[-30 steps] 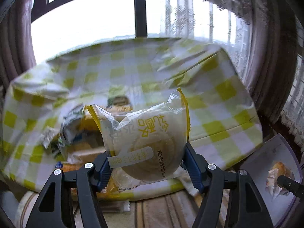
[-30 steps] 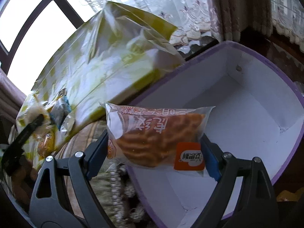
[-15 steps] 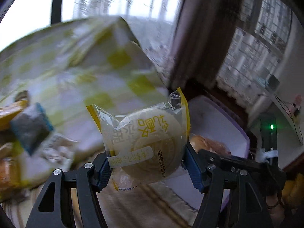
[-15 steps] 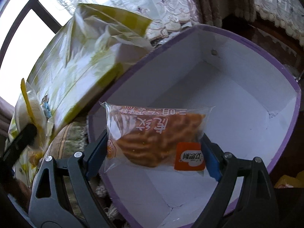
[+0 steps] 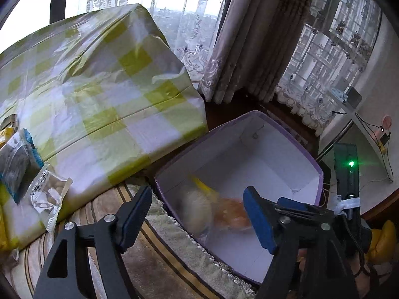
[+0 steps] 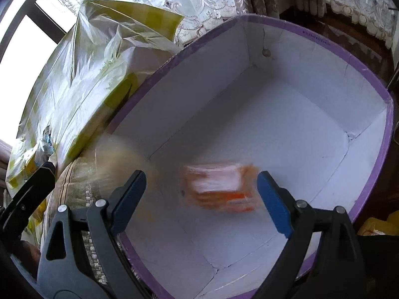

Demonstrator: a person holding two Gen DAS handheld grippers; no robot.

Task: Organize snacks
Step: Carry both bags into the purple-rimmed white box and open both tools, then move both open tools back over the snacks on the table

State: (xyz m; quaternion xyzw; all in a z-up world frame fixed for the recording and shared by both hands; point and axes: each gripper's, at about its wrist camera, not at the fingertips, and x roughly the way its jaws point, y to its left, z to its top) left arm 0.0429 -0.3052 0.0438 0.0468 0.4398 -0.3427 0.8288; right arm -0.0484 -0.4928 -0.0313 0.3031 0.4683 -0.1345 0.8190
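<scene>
Both packets now released, earlier pinched, left gripper [image 5: 197, 214] and right gripper [image 6: 200, 196] opening with nothing pressed, two blurred snacks, round pale bun packet [image 5: 197, 210] and orange waffle packet [image 6: 219, 188], inside white purple-rimmed cardboard box [image 6: 286, 114], far half of box free, two more packets [image 5: 32, 174] on checkered cloth left of box

Purple-rimmed white box [image 6: 311, 32]; yellow-white checked cloth [image 5: 104, 94]; orange snack [image 6: 219, 186].

A yellow-checked plastic cloth [image 5: 99, 94] is lying crumpled at ten o'clock, lace curtains [image 5: 189, 25] are hanging at twelve, and a green light [image 5: 351, 163] is glowing at three.
</scene>
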